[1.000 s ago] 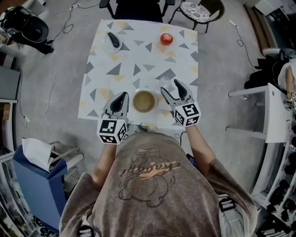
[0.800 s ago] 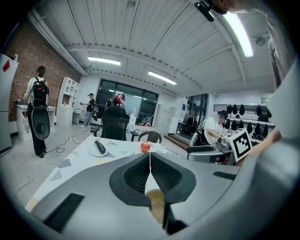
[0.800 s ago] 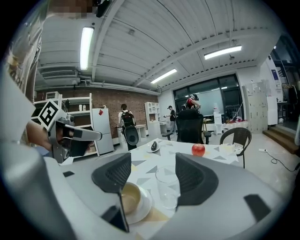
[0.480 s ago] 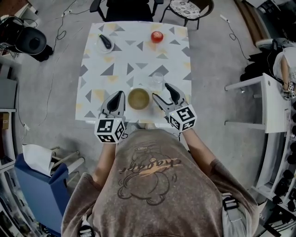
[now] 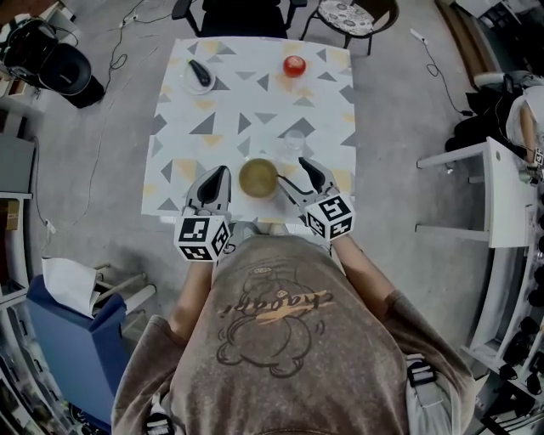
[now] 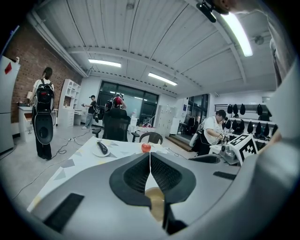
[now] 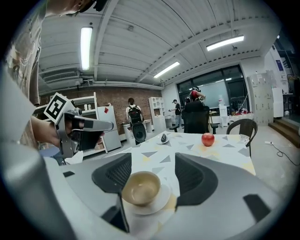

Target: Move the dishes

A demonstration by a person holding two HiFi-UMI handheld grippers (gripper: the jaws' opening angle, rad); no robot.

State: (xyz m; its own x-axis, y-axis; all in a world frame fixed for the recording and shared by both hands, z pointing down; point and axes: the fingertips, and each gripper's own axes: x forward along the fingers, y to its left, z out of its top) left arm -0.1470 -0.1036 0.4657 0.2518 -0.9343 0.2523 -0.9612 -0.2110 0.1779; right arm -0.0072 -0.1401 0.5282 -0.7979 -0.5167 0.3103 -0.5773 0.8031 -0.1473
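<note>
A tan bowl (image 5: pixel 258 177) sits on a white saucer near the table's front edge. In the right gripper view the bowl (image 7: pixel 140 187) and its saucer (image 7: pixel 161 202) lie low between the two open jaws, closer to the left one. My right gripper (image 5: pixel 299 176) is open, just right of the bowl and angled toward it. My left gripper (image 5: pixel 216 182) rests left of the bowl with its jaws pressed together and nothing in them. In the left gripper view the left gripper (image 6: pixel 150 158) stands shut, and a sliver of the bowl (image 6: pixel 156 204) shows below the pads.
A clear glass (image 5: pixel 294 141) stands just beyond the bowl. At the far end of the patterned table (image 5: pixel 223 119) are a red apple (image 5: pixel 294 65) and a small plate with a dark object (image 5: pixel 198 75). A chair (image 5: pixel 246 15) and stool (image 5: pixel 353 17) stand behind the table.
My right gripper has drawn back toward the front edge and swung left toward the bowl, uncovering the glass. The left gripper and the bowl have stayed in place.
</note>
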